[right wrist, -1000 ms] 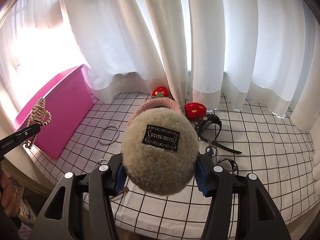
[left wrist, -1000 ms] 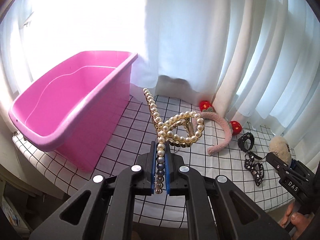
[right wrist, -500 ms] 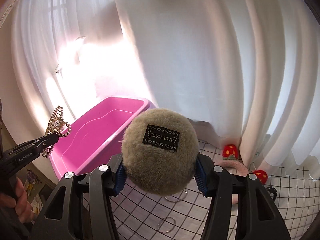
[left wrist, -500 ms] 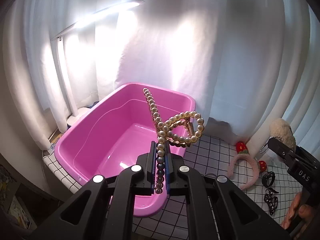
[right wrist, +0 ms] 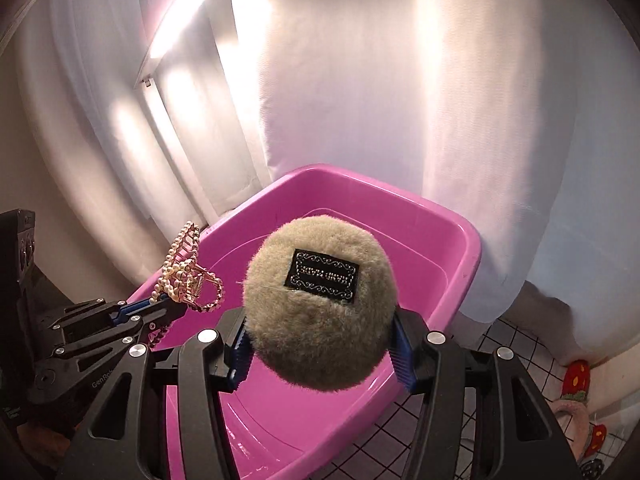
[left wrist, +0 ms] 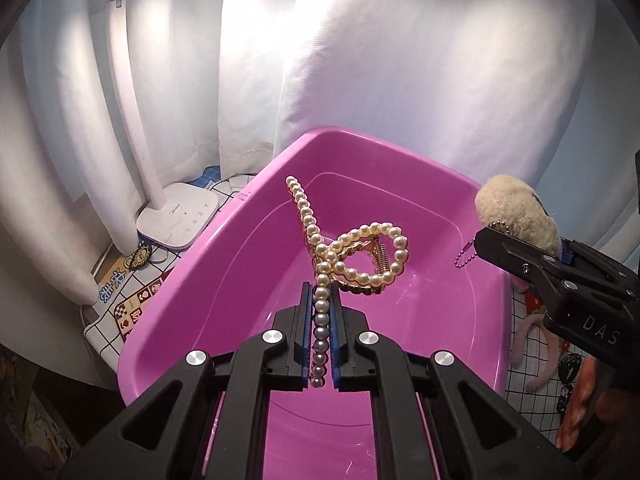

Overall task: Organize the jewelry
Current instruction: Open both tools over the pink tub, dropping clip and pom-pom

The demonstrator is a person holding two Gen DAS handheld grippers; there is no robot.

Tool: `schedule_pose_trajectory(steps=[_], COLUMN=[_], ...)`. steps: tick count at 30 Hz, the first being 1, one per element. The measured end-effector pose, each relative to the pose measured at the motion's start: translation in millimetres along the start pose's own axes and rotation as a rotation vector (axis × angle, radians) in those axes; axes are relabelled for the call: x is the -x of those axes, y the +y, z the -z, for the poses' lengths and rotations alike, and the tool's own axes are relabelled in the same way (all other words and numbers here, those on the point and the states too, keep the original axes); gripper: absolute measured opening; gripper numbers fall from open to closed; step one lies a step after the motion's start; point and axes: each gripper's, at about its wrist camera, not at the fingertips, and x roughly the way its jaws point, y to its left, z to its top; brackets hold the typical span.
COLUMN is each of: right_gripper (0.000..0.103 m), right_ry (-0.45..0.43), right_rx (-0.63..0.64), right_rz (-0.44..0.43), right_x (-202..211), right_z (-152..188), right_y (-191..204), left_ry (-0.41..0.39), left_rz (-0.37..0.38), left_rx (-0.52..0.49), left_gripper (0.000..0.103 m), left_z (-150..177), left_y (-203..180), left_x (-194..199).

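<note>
My left gripper (left wrist: 321, 334) is clamped tight on one arm of a pearl-studded gold claw hair clip (left wrist: 352, 256), which it holds in the air above the inside of the pink plastic tub (left wrist: 440, 200), while my right gripper (right wrist: 320, 354) stands about half open with its blue pads pressed into the sides of a beige fuzzy pom-pom keychain (right wrist: 320, 300), black label up, above the tub's near end. Just left of the tub a white desk lamp (left wrist: 176, 216) stands before the white curtains (left wrist: 400, 80). Right of the tub, a pink headband with red strawberries (right wrist: 576, 408) lies on the black-gridded tablecloth (right wrist: 500, 344).
</note>
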Motion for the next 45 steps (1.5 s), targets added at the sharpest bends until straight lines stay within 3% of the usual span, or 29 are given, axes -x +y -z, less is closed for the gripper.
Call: schedule_pose_trajectory(steps=[10, 18, 30, 32, 34, 36, 38, 45], right_gripper=[0.054, 0.054, 0.055, 0.056, 0.057, 0.059, 0.064, 0.064], right_ry=[0.310, 0.532, 0.593, 0.593, 0.596, 0.602, 0.606, 0.594], right_rx=[0.023, 0.076, 0.088, 0.085, 0.084, 0.082, 0.086, 0.089], right_rz=[-0.034, -0.005, 0.046, 0.038, 0.039, 0.038, 0.037, 0.043], right_x=[-76.7, -127.2, -146.4, -146.7, -147.1, -148.5, -149.5, -147.3], right_z=[-19.9, -21.0, -17.3, -16.3, -15.3, -14.9, -14.4, -13.1], right_y=[1.6, 14.1, 8.2, 7.7, 8.0, 8.4, 9.2, 8.1], left_ry=[0.226, 0.314, 0.375, 0.359, 0.344, 0.323, 0.301, 0.302], left_rz=[0.015, 0.003, -0.026, -0.045, -0.063, -0.077, -0.085, -0.087], left_rx=[0.082, 0.102, 0.106, 0.099, 0.093, 0.092, 0.084, 0.078], left_gripper=[0.008, 0.008, 0.009, 0.016, 0.043, 0.063, 0.067, 0.069], left_z=[4.7, 2.2, 8.3, 7.5, 6.1, 4.6, 3.1, 5.3], left_y=[19.0, 23.0, 29.5, 29.7, 29.3, 29.0, 27.9, 26.4], left_x=[-55.1, -71.5, -83.8, -79.0, -74.1, -68.9, -63.8, -61.0])
